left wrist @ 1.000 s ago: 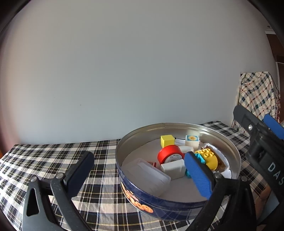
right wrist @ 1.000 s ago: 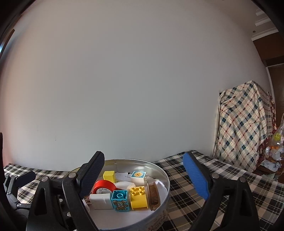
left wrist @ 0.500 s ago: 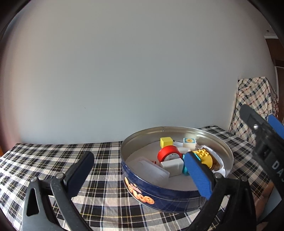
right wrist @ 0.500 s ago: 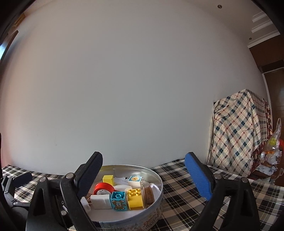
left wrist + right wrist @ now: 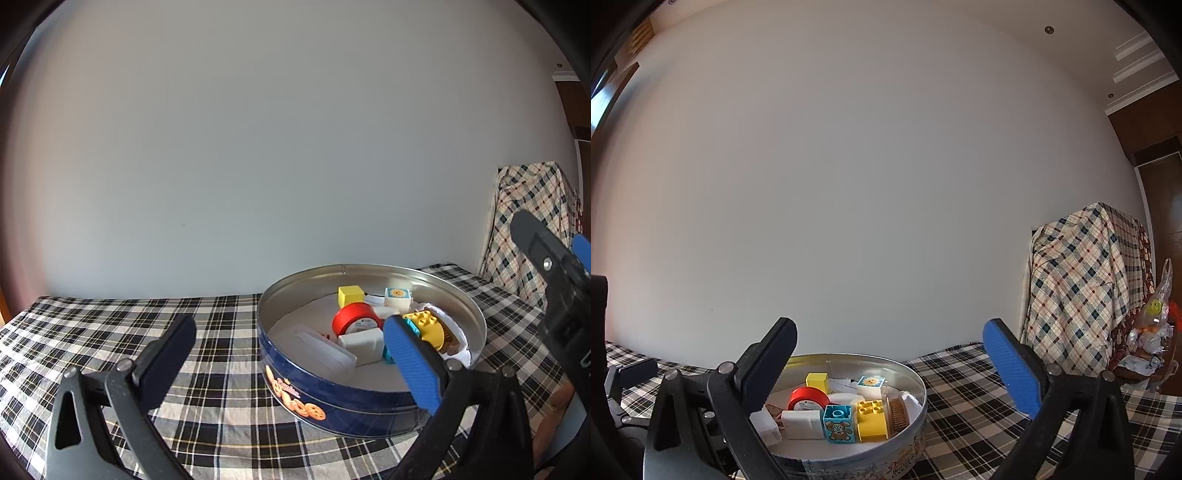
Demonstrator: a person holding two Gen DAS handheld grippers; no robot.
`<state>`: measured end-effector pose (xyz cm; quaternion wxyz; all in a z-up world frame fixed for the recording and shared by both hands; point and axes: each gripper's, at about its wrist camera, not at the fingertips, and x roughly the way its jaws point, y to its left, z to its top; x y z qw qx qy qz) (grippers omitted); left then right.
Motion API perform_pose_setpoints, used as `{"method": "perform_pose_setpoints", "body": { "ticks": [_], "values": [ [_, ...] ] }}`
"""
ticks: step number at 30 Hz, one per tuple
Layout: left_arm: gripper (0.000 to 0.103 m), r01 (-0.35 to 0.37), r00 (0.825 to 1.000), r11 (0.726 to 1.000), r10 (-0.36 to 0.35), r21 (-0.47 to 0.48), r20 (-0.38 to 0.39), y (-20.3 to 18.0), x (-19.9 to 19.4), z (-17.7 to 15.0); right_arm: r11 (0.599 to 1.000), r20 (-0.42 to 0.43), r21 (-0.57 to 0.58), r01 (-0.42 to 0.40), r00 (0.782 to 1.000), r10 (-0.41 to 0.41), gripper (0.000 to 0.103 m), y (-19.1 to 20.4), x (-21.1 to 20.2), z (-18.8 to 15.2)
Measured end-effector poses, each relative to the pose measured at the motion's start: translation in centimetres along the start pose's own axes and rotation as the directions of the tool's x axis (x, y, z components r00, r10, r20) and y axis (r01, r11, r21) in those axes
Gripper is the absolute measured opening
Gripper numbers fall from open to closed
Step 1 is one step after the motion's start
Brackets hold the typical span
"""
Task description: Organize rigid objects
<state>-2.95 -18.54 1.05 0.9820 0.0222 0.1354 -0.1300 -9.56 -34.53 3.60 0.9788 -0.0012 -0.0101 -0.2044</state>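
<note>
My right gripper [image 5: 890, 369] has drawn back from the cookie tin [image 5: 916, 432] and its jaws have just been opening; they stand wide with nothing between them. The tin, holding blocks and red tape [image 5: 809, 398], sits low and left. My left gripper [image 5: 291, 362] gapes wide too, the tin just ahead-right.

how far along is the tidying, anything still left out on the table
Mostly done, it seems. The cookie tin already holds the red tape roll, yellow cube, blocks and a white box. Nothing is in hand: the left gripper and right gripper are open and empty, the right's jaws having just widened. No loose item shows on the checked tablecloth; the lid is not in view.
</note>
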Motion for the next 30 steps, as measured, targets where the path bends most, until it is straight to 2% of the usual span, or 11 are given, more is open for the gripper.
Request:
{"method": "perform_pose_setpoints", "body": {
  "ticks": [15,20,25,28,30],
  "values": [
    [0.103,-0.007,1.000,1.000,0.007,0.007,-0.024,-0.02,0.29,-0.12,1.000,-0.016,0.009,-0.006,1.000,0.006,0.102,-0.34,0.17,0.03],
    [0.103,0.028,0.998,1.000,-0.028,-0.004,-0.048,0.00,0.46,-0.24,1.000,-0.018,0.001,-0.009,1.000,0.009,0.102,-0.20,0.21,0.08],
    [0.103,0.014,0.999,1.000,-0.014,-0.005,-0.041,-0.05,0.26,-0.23,1.000,-0.020,0.002,-0.008,1.000,0.008,0.102,-0.25,0.37,0.05],
    [0.103,0.009,0.999,1.000,-0.009,-0.005,-0.046,-0.05,0.37,-0.22,1.000,-0.017,0.006,0.015,1.000,-0.015,0.102,-0.38,0.29,0.04],
    [0.103,0.003,0.999,1.000,-0.004,-0.008,-0.050,-0.02,0.48,-0.20,0.997,-0.008,0.018,0.074,0.997,-0.074,0.102,-0.87,0.10,0.09]
  ]
}}
